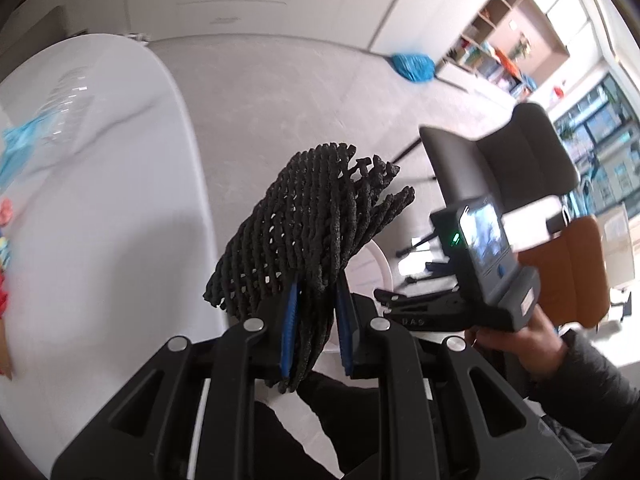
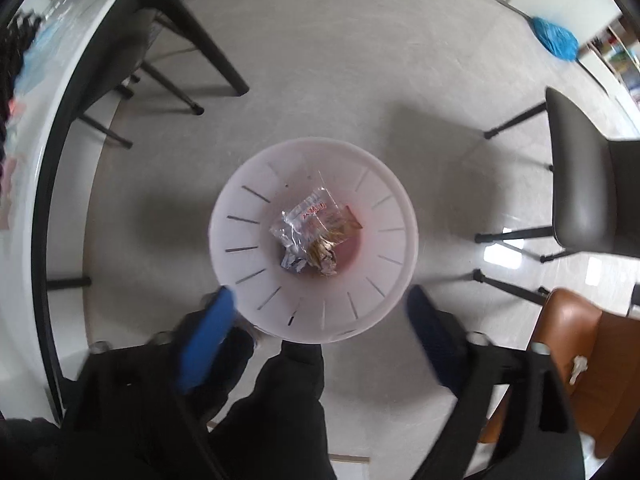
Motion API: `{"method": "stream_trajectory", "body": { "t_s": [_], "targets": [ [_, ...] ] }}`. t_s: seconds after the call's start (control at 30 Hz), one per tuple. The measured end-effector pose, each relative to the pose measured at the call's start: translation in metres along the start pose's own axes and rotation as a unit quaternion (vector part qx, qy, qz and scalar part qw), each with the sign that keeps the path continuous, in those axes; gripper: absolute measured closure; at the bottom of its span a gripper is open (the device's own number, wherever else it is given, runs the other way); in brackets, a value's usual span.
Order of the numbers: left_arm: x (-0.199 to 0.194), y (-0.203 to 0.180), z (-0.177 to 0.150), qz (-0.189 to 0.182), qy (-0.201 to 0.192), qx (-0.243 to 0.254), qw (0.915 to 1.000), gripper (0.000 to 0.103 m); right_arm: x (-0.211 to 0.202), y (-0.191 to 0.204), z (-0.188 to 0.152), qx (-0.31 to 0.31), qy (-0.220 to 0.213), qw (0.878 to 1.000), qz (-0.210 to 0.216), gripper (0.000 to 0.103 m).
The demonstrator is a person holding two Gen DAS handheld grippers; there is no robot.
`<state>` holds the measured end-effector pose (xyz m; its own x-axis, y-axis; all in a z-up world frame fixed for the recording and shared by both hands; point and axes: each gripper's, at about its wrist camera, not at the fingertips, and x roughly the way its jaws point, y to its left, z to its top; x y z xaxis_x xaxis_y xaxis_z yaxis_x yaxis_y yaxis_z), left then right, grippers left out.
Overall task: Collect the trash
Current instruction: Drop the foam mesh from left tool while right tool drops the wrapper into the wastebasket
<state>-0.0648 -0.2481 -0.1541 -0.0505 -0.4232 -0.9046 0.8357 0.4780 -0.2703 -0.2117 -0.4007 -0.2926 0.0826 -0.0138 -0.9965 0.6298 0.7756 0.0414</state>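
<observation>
My left gripper (image 1: 318, 320) is shut on a crumpled piece of black foam netting (image 1: 308, 216), which sticks up between the blue pads (image 1: 290, 316) beside the white table's edge. In the right wrist view, a round white slotted bin (image 2: 244, 240) stands on the floor straight below. A crumpled silver and clear wrapper (image 2: 316, 236) lies at its bottom. My right gripper (image 2: 320, 292) hangs open over the bin's near rim, blue pads (image 2: 208, 332) wide apart with nothing between them. A hand (image 1: 516, 334) holds that gripper's camera body (image 1: 484, 240) at the right of the left wrist view.
The white table (image 1: 100, 184) carries blue plastic (image 1: 16, 144), a clear wrapper (image 1: 64, 92) and red scraps at its left. Dark chairs (image 2: 584, 184) and a brown chair (image 2: 568, 344) ring the bin. A blue bag (image 2: 556, 38) lies by the far wall. The person's dark trouser legs (image 2: 280, 400) stand below.
</observation>
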Motion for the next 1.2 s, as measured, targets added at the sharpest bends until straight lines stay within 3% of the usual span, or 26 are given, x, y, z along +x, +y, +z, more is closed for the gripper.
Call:
{"method": "stream_trajectory", "body": {
  "t_s": [0.27, 0.3, 0.37, 0.4, 0.43, 0.5, 1.0, 1.2],
  "targets": [
    [0.048, -0.048, 0.012, -0.011, 0.041, 0.040, 0.9983, 0.085, -0.032, -0.044, -0.009, 0.032, -0.022, 0.999, -0.024, 0.003],
    [0.052, -0.052, 0.012, -0.008, 0.045, 0.043, 0.9980, 0.078, -0.036, -0.050, -0.011, 0.035, -0.025, 0.999, -0.026, 0.003],
    [0.056, -0.060, 0.014, -0.005, 0.051, 0.049, 0.9974, 0.051, -0.041, -0.057, -0.012, 0.036, -0.030, 0.998, -0.030, 0.003],
    [0.056, -0.062, 0.015, -0.001, 0.051, 0.051, 0.9974, 0.028, -0.043, -0.060, -0.013, 0.036, -0.032, 0.998, -0.033, 0.003],
    [0.054, -0.066, 0.016, 0.004, 0.047, 0.052, 0.9975, 0.018, -0.045, -0.062, -0.013, 0.036, -0.034, 0.998, -0.035, 0.003],
    [0.051, -0.072, 0.018, 0.003, 0.042, 0.055, 0.9976, 0.010, -0.048, -0.065, -0.013, 0.036, -0.037, 0.998, -0.034, 0.003],
    [0.030, -0.064, 0.013, 0.038, 0.021, 0.036, 0.9984, 0.009, -0.058, -0.045, -0.010, 0.008, -0.052, 0.998, -0.020, 0.003],
    [0.012, -0.040, 0.006, 0.059, 0.006, 0.005, 0.9982, 0.009, -0.073, -0.022, -0.003, -0.010, -0.074, 0.997, -0.013, 0.003]
  ]
}}
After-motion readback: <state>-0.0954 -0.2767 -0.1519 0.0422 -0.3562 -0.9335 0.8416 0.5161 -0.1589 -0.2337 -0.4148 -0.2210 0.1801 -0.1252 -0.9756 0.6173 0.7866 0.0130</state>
